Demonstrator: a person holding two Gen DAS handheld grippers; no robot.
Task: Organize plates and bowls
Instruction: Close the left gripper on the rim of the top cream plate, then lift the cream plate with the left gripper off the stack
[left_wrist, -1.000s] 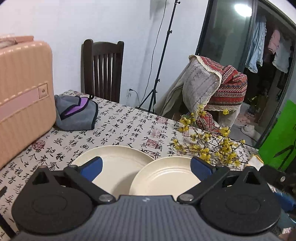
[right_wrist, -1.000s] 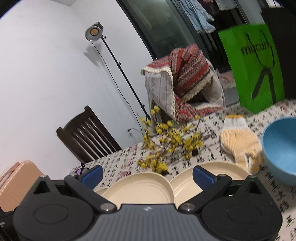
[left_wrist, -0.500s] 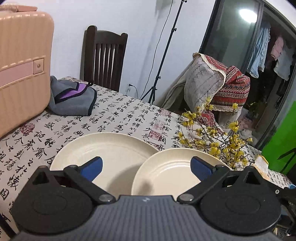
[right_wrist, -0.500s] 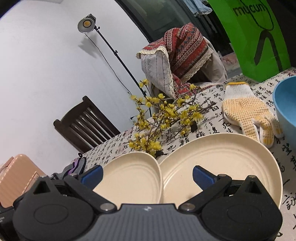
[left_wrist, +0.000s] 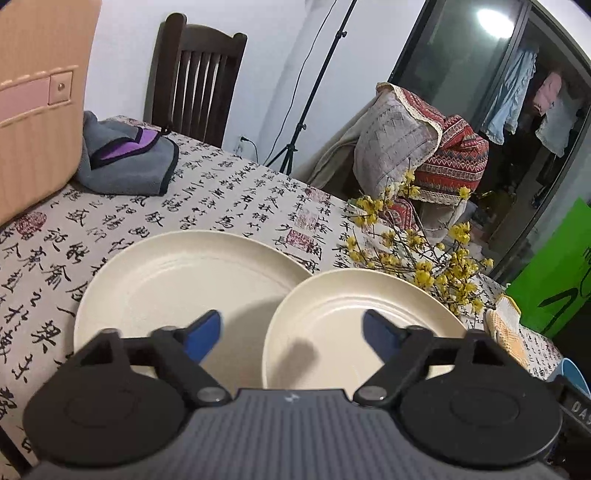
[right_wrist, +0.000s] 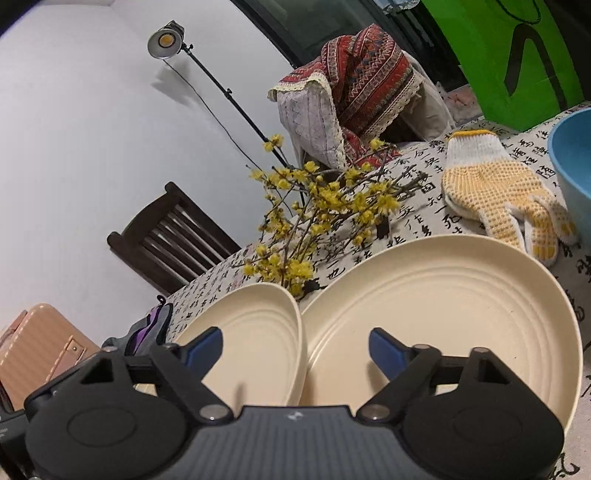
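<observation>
1. 2 cream plates sit side by side on the table, rims touching or very nearly so: the left plate (left_wrist: 184, 280) toward the suitcase side, the right plate (right_wrist: 443, 302) toward the flowers and glove. A blue bowl (right_wrist: 572, 158) stands further right, beyond the glove, only partly in view.
2. The left gripper (left_wrist: 291, 330) hovers low over the seam between the 2 plates, its jaws closing, with nothing pressed between the blue pads; the near rim of the right-hand plate lies under the gap.
3. The right gripper (right_wrist: 295, 347) hangs over the same seam from the other side, jaws also closing, and empty as far as I can see.
4. The plates look light and stiff, likely a matte plastic or fibre composite, not glazed china, though I cannot be sure. They have concentric ridges in the well and a shallow upturned lip.
5. I would pinch each at its near rim, one pad under the lip; the smooth surface may slip, and a thin edge grip lets the plate droop.
6. The tablecloth (left_wrist: 229, 192), printed with black calligraphy, looks slightly slick, so a plate may slide.
7. The brittle yellow flower sprig (right_wrist: 317, 206) and knitted dotted glove (right_wrist: 495, 192) lie just behind the plates.
</observation>
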